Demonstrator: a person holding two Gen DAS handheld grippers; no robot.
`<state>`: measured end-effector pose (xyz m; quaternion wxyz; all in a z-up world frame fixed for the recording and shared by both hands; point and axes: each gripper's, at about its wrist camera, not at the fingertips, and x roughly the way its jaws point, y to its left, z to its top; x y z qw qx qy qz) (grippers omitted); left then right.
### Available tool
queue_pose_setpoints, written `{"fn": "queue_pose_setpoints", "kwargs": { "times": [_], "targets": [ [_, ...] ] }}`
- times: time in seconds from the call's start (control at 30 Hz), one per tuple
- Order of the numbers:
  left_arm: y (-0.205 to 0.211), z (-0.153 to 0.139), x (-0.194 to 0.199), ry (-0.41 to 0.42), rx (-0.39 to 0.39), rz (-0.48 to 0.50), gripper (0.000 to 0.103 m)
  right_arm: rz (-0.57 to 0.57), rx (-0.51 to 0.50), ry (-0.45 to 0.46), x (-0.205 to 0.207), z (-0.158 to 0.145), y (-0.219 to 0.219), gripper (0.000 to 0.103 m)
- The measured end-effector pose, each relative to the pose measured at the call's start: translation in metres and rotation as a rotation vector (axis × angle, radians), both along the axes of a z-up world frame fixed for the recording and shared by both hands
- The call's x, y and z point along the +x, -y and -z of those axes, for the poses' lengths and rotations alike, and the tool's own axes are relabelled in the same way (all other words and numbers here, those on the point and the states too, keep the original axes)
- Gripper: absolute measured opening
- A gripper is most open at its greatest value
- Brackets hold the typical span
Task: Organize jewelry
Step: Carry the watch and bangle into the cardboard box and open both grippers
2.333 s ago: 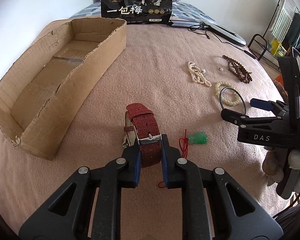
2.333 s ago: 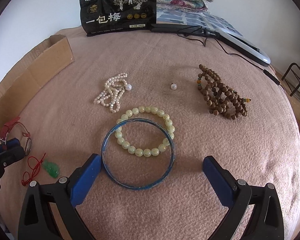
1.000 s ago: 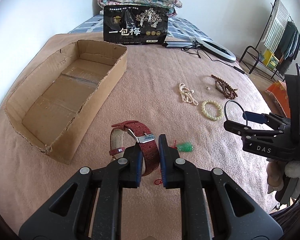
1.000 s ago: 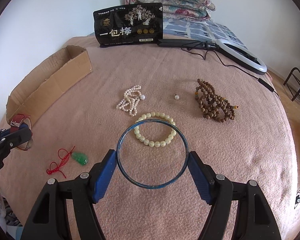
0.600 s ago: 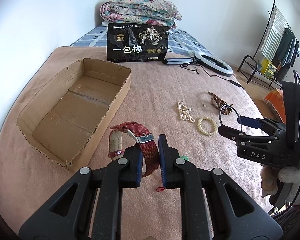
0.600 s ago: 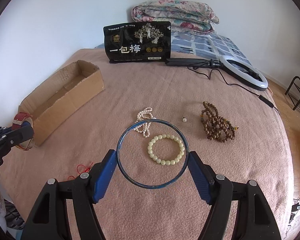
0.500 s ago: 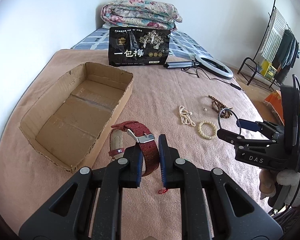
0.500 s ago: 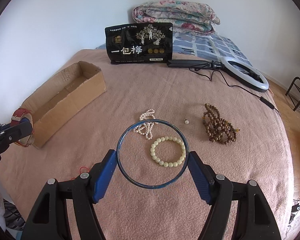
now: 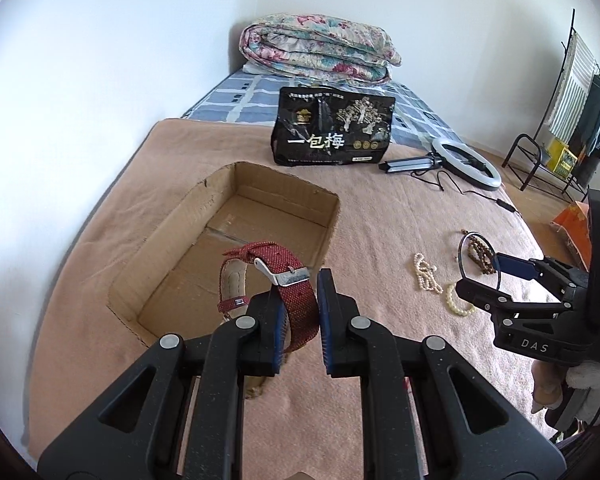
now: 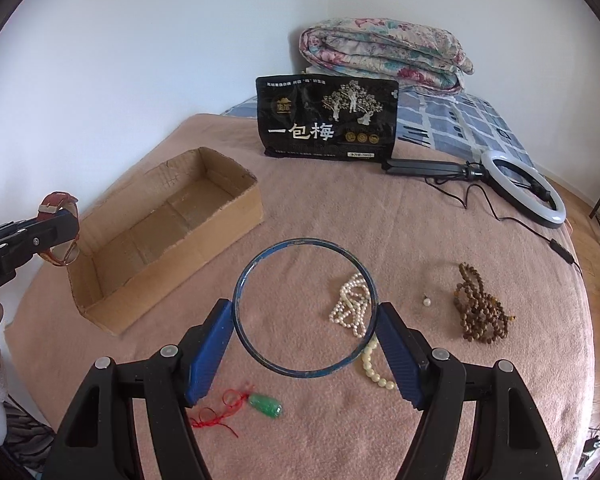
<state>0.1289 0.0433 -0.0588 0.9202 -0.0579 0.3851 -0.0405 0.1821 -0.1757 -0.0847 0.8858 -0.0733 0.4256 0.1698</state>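
My left gripper (image 9: 300, 304) is shut on the strap of a red fabric watch (image 9: 286, 280), held in the air over the near end of an open cardboard box (image 9: 160, 236). My right gripper (image 10: 305, 316) is shut on a thin blue bangle (image 10: 256, 264), gripped across its width and lifted above the pink blanket. From the right wrist view the box (image 10: 228, 216) lies to the left, with the watch (image 10: 56, 204) at the far left edge. Pearl strand (image 10: 352, 304), pale bead bracelet (image 10: 374, 368), brown bead string (image 10: 480, 312), loose pearl (image 10: 427, 302) and green pendant on red cord (image 10: 265, 405) lie on the blanket.
A black printed bag (image 10: 328, 120) stands at the back of the blanket, with a folded floral quilt (image 10: 384, 52) behind it. A ring light with its cable (image 10: 524, 188) lies at the right. A clothes rack (image 9: 580, 92) stands beyond the bed's right side.
Both grippers have risen and drawn back with the watch and the bangle; the bed looks smaller and farther. The watch now hangs over the box's near end.
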Motion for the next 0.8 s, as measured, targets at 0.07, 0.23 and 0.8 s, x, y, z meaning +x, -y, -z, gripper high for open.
{"fn": "queue_pose_setpoints", "kwargs": {
  "times": [0.07,0.23,0.8],
  "targets": [
    [-0.014,-0.001,0.004,-0.005,-0.008,-0.021,0.013,-0.016,0.009,0.0,0.005,-0.002,-0.012,0.074],
    [-0.043,0.002,0.012,-0.021,0.003,-0.064,0.013,-0.049,0.03,0.003,0.017,-0.007,-0.041,0.074],
    [-0.082,0.036,0.034,-0.106,-0.051,-0.088,0.013,-0.087,0.045,-0.055,0.07,0.012,-0.123,0.074]
  ]
}}
